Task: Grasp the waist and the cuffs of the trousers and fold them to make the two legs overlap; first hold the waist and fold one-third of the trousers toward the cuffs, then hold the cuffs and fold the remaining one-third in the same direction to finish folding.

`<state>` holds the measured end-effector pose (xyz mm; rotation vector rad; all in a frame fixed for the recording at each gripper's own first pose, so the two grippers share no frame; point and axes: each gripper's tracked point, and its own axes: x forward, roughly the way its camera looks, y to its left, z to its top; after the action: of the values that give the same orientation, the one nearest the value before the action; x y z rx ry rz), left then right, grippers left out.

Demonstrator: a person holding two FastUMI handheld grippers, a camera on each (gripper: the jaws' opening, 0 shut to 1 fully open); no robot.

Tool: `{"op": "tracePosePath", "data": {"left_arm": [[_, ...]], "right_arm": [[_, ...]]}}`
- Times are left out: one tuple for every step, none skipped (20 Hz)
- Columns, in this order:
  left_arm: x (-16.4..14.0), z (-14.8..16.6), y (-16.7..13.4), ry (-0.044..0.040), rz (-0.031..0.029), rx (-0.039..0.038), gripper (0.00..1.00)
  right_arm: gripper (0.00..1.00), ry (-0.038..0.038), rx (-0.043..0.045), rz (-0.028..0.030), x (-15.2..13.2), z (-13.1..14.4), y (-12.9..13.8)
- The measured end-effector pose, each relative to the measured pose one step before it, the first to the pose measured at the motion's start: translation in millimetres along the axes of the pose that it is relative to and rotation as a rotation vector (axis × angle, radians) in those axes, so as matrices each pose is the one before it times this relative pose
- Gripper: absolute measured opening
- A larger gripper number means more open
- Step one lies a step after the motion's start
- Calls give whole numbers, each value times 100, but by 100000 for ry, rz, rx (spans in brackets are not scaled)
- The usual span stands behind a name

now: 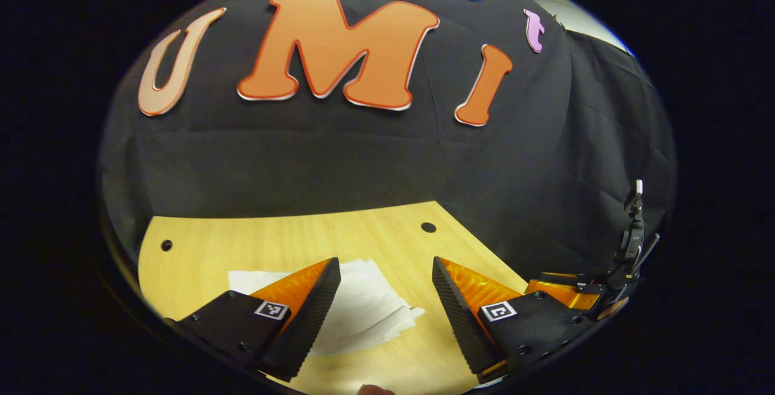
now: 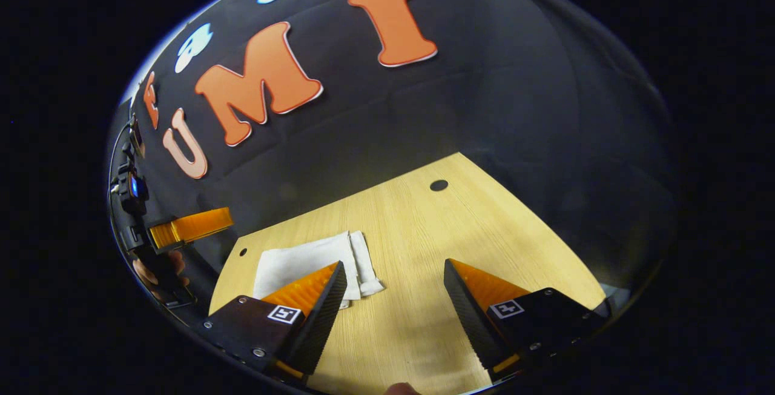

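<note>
White trousers (image 1: 363, 307) lie folded into a small bundle on the wooden table (image 1: 375, 234). My left gripper (image 1: 385, 271) hovers above them, open, nothing between its fingers; its near finger hides part of the cloth. In the right gripper view the same folded trousers (image 2: 306, 262) lie at the table's left side. My right gripper (image 2: 395, 271) is open over bare wood just right of the bundle. The right gripper (image 1: 581, 289) also appears at the far right of the left gripper view, and the left gripper (image 2: 187, 225) at the left edge of the right gripper view, held by a hand (image 2: 154, 274).
The table has small round holes (image 1: 428, 227) near its far edge (image 2: 438, 185). The black cloth wall rises right behind the table. Bare wood stretches to the right of the bundle (image 2: 484, 225).
</note>
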<state>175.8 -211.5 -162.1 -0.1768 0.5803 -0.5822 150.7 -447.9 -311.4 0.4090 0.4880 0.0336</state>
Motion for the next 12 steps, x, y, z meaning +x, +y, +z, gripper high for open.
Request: {"op": "tracePosePath", "data": {"left_arm": [[-1295,748,1198,-2883,3340,1751,96],[-1265,845,1408,-3176,3490,1661,99],[-1330,794,1243,-3020,3287,1486,99],[-1285,921,1052,-3453,2668,1286,99],[-1277,745,1285,-3329,2577,1031,99],[-1316,510,1161,-2470,2830,1243,99],[-1145,432,1274,-2111,2713,1393,99],[-1231,441,1321,-621,2502,661,100],[-1369,424,705,-1006,1190,-683,99],[-1371,454,428,-1678,524,-322,100],[-1398,551,770,-2166,945,249,99],[-1289,473,986,-2250,1555,1155,98]], "right_arm": [[97,-1750,-2937,557,-251,532,1046],[97,-2034,-2688,230,-191,737,936],[97,-2182,-2436,795,-137,898,990],[97,-2214,-1981,681,-249,875,1066],[97,-2231,-1701,1380,-234,727,1199],[97,-2087,-1738,885,-226,937,1185],[97,-1581,-1978,1592,-261,545,1356],[97,-224,-1504,2351,-198,394,1505],[97,-844,-1517,706,-320,409,1020],[98,-1315,-1356,444,-138,505,932],[98,-1357,-1481,58,-218,503,1036],[98,-1342,-1520,139,-438,529,988]]}}
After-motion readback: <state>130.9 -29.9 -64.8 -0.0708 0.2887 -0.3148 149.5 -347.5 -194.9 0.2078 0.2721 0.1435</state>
